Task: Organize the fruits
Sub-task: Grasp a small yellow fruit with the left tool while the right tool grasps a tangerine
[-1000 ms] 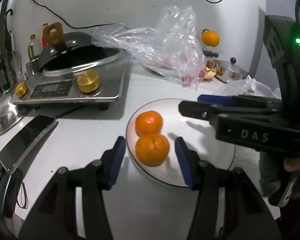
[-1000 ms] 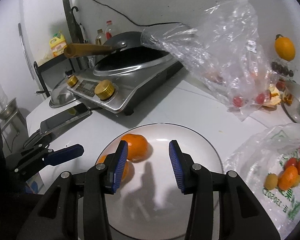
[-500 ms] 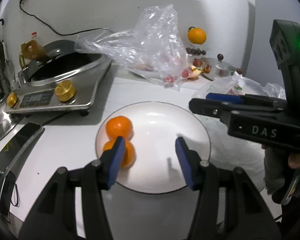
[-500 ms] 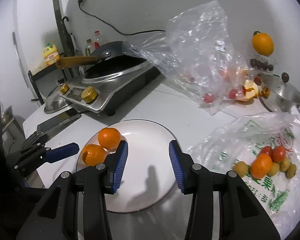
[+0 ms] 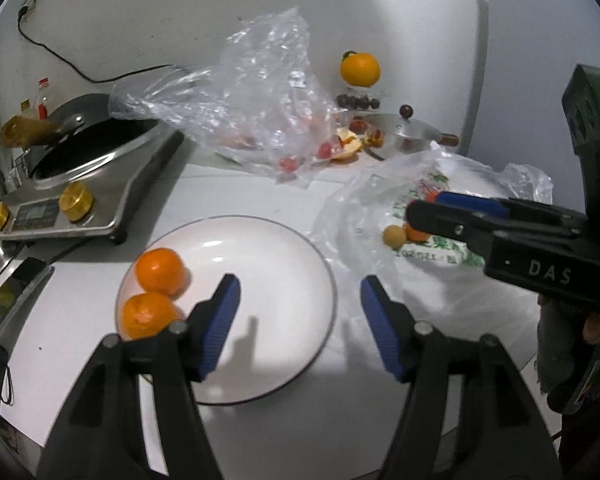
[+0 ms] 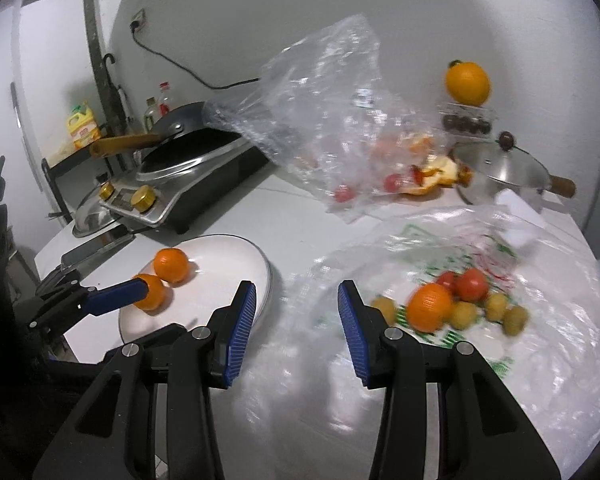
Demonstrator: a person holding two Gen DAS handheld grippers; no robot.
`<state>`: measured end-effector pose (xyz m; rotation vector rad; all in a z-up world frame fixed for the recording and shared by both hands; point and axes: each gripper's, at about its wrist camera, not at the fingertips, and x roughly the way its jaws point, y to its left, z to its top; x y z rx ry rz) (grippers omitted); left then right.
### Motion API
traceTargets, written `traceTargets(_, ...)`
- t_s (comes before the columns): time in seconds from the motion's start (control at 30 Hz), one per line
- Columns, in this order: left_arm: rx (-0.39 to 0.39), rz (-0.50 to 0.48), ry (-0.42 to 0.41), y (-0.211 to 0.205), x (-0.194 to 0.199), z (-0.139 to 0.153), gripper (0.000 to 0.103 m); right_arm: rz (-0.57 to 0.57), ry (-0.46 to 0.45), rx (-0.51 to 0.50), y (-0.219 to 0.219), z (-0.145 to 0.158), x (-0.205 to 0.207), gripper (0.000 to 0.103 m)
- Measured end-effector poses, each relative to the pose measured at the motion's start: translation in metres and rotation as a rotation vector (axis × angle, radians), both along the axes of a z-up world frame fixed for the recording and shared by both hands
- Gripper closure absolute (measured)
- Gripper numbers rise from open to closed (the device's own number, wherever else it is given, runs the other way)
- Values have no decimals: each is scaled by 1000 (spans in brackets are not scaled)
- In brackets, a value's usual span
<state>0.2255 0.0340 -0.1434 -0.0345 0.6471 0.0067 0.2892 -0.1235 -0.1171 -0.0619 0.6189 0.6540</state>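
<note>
In a home kitchen, the left gripper (image 5: 300,312) hung over the near half of a white plate (image 5: 284,240), its blue jaws spreading as the picture was taken and nothing between them. The right gripper (image 6: 296,316) was poised beside it, above the gap between the plate's edge and a printed plastic bag (image 6: 540,360); its jaws stood partly apart, likewise empty.

Two mandarins (image 5: 160,270) already lay touching each other at the plate's left rim, so the sorting appeared under way, with the hands now between deliveries and reaching for more. The remaining fruit sat in the open printed bag to the right: another mandarin (image 6: 429,306), two small tomatoes (image 6: 471,283) and several yellowish-green round fruits (image 6: 464,314), blurred in the right wrist view.

The next move would likely call for the right gripper to pass over the crinkled film, line its jaws either side of the mandarin without snagging plastic or nudging the small fruits beside it, then close gently.

Farther back, a clear plastic bag (image 5: 260,100) held a few red fruits and peel. A steel cooker with brass knobs (image 5: 76,200) stood at left, a lidded steel pot (image 6: 500,176) at right, and an orange (image 5: 360,69) sat by the wall.
</note>
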Motion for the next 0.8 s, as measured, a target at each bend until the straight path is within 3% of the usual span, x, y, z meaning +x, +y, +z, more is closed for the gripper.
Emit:
traceTargets(0.4, -9, -12, 22, -34, 18, -3, 39, -82, 12, 20, -56, -10, 9, 58)
traceTargets(0.8, -14, 0, 26, -28, 40, -9, 39, -95, 33, -34, -50, -28, 41, 58)
